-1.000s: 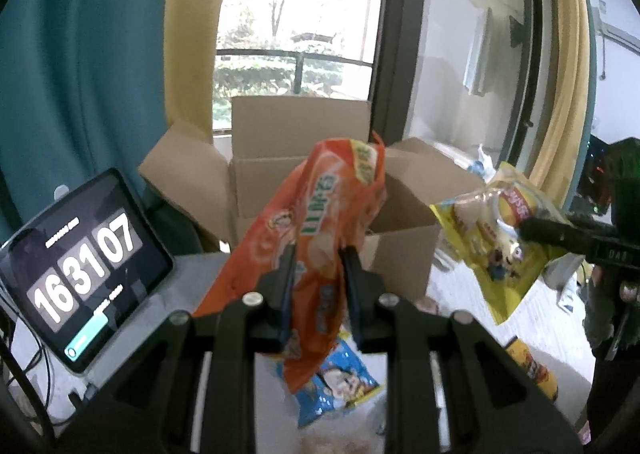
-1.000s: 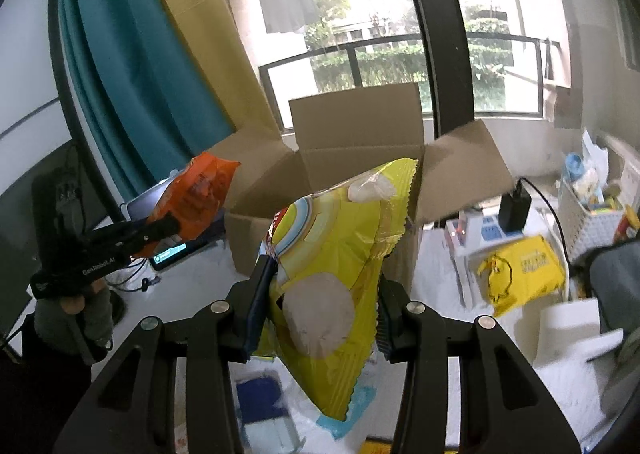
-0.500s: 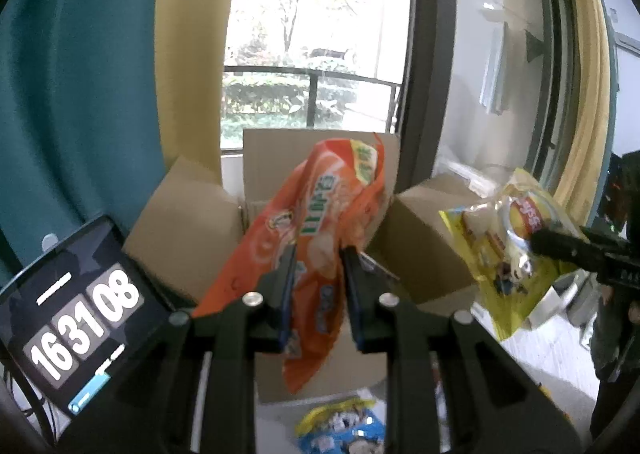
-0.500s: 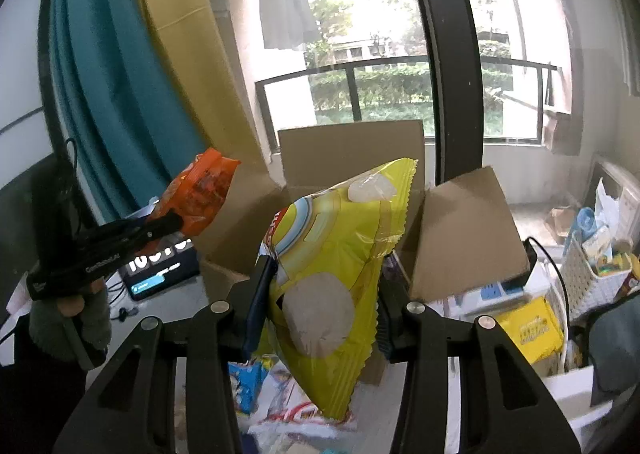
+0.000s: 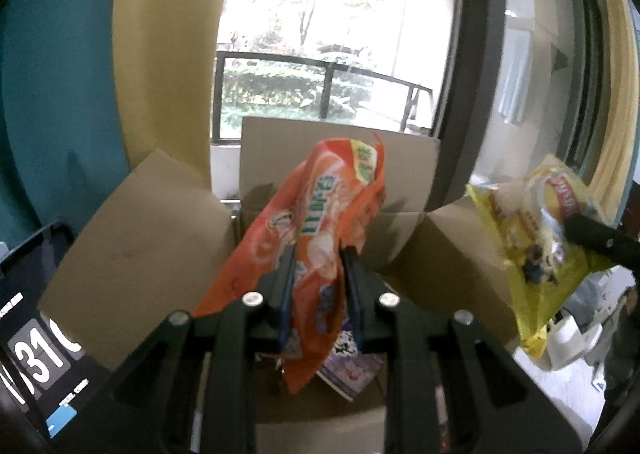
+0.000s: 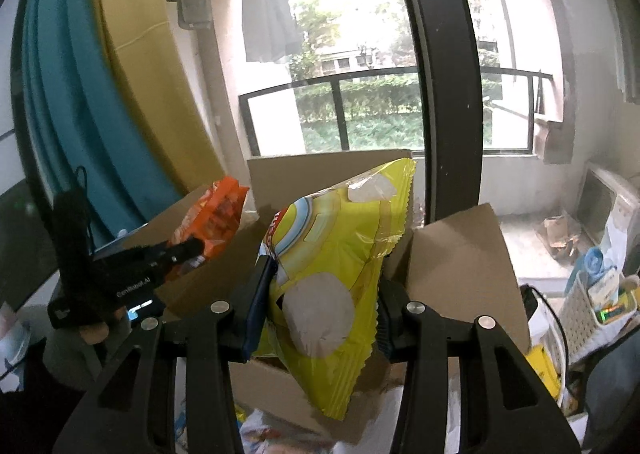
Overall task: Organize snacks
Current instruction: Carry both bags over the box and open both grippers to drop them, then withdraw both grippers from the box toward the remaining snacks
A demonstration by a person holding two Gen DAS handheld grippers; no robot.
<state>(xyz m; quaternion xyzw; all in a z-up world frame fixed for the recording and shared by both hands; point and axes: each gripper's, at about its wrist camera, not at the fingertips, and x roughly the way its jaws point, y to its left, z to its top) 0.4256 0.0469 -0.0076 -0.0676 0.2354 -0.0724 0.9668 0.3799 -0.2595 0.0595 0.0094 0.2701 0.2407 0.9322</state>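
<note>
The open cardboard box (image 5: 132,254) stood in front with its flaps spread, ready to take snacks. The left gripper (image 5: 316,274) pinched an orange snack bag (image 5: 320,210) over the opening. Beside it, the right gripper (image 6: 320,310) pinched a puffy yellow chip bag (image 6: 340,254). Both pointed forward and a little down.

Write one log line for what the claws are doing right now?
left claw: shut on orange snack bag | right claw: shut on yellow chip bag | both in front of open cardboard box
</note>
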